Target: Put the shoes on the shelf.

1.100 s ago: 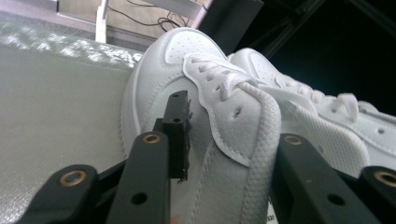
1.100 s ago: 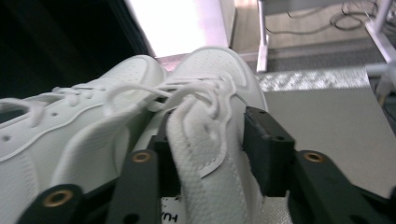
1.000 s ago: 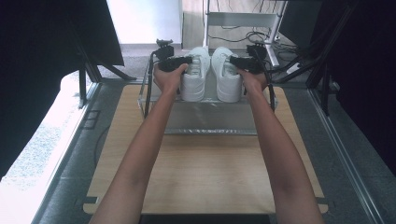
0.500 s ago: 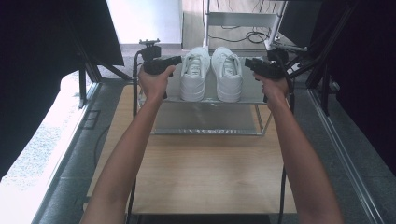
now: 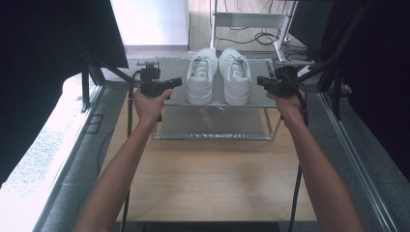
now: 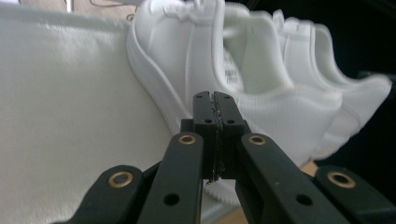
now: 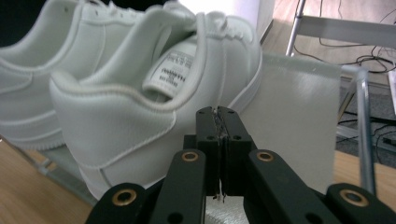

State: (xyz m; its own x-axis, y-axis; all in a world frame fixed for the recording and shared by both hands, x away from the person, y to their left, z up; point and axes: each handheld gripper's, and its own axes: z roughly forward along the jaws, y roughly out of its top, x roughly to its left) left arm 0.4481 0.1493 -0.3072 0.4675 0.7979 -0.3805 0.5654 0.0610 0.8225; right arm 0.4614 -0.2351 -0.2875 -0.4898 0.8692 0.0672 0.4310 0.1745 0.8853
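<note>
Found the white sneakers [image 5: 218, 77] side by side on the top shelf of the rack [image 5: 176, 67], heels toward the person, toes away, soles flat and touching each other. Judged the placing as done: both shoes seated squarely, neither gripped. Noted the left gripper [image 5: 178, 81] just off the shelf's left edge and the right gripper [image 5: 261, 80] just off its right edge, each near a heel but apart from it. Read both sets of jaws as clenched on nothing, having just been closing, pads pressed together in the left gripper view [image 6: 215, 95] and the right gripper view [image 7: 218, 111]. Reckoned little left beyond drawing the hands clear, or taking on the bare lower shelf [image 5: 212, 123]. Around this, saw the wooden table [image 5: 212, 179], a metal stand [image 5: 251, 20] behind and floor cables [image 5: 249, 39]. Marked the rack's corner posts beside both grippers as the likeliest snag.
</note>
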